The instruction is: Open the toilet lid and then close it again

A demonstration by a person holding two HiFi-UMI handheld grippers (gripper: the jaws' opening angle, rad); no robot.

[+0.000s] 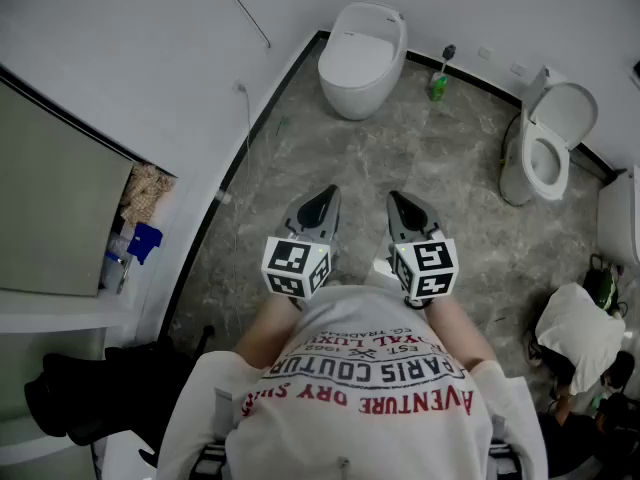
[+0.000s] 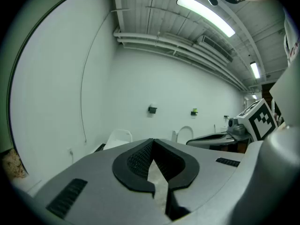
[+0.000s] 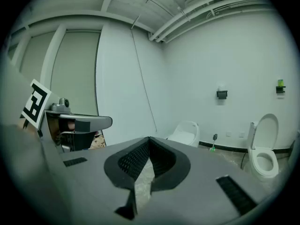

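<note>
In the head view both tools are held level with each other low in the middle of the frame, just in front of the person's chest and pointing up the picture across the grey stone floor (image 1: pixel 440 173). The left tongs (image 1: pixel 322 206) are shut: in the left gripper view the two dark ribbed pads meet at their tips with nothing between them, and only a sliver of floor shows through the gap behind the tips. The right tongs (image 1: pixel 404 210) are closed the same way, tip against tip and empty. Neither touches anything, and the two tools stand side by side, near each other but apart. A white toilet (image 1: pixel 362 60) sits at the upper middle of the frame against the wall, well away from both tongs, with its lid (image 1: pixel 358 43) down. A second toilet (image 1: pixel 545 153) stands at the upper right with its lid (image 1: pixel 566 108) raised. A green toilet brush (image 1: pixel 438 85) stands on the floor between the two toilets, closer to the first one.
</note>
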